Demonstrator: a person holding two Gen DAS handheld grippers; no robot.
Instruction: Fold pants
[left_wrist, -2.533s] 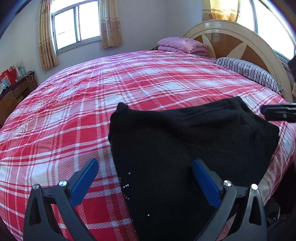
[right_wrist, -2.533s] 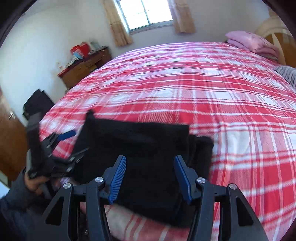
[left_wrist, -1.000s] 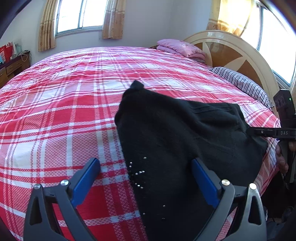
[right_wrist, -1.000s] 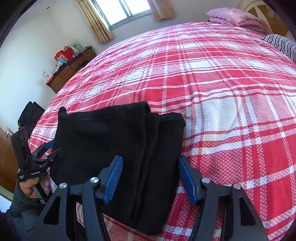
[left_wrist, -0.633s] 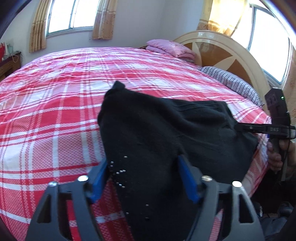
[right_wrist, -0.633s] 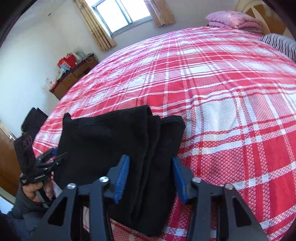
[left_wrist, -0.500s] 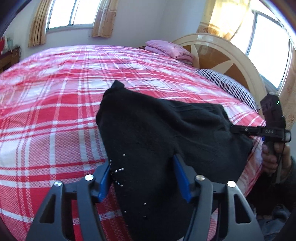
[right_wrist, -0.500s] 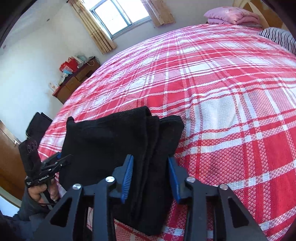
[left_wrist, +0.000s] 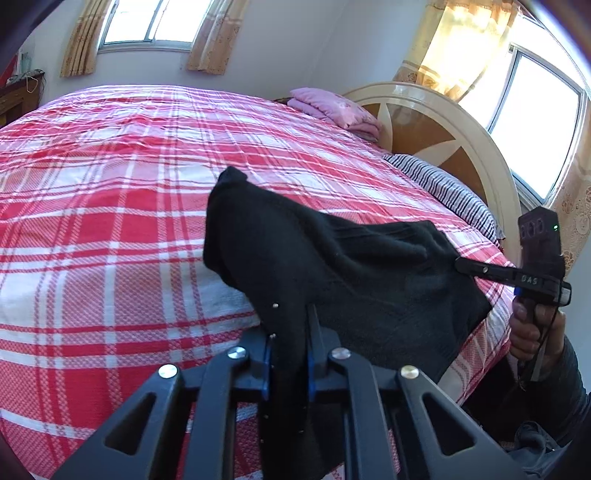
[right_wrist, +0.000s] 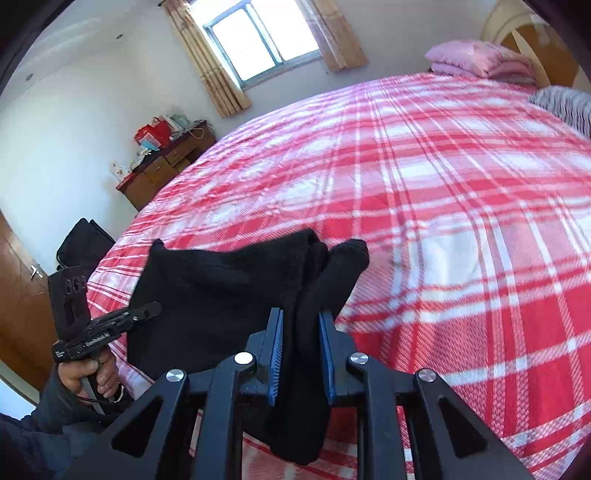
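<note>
Black pants (left_wrist: 332, 258) already folded into a compact stack on the plaid bed (left_wrist: 110, 221), both near corners pinched: left gripper (left_wrist: 288, 354) and right gripper (right_wrist: 300, 354) closing on cloth, so I'd guess one last fold-over remains.

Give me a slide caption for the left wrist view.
Left gripper closing on black pants over a red plaid bed.

Bright daylight pours in through the windows (left_wrist: 147, 22), blown out white. The curtain (left_wrist: 458, 44) by the headboard glows yellow. Fisheye bends the room's edges, corners go black. The right wrist view is slightly blurred; the pants (right_wrist: 229, 295) show little detail.
</note>
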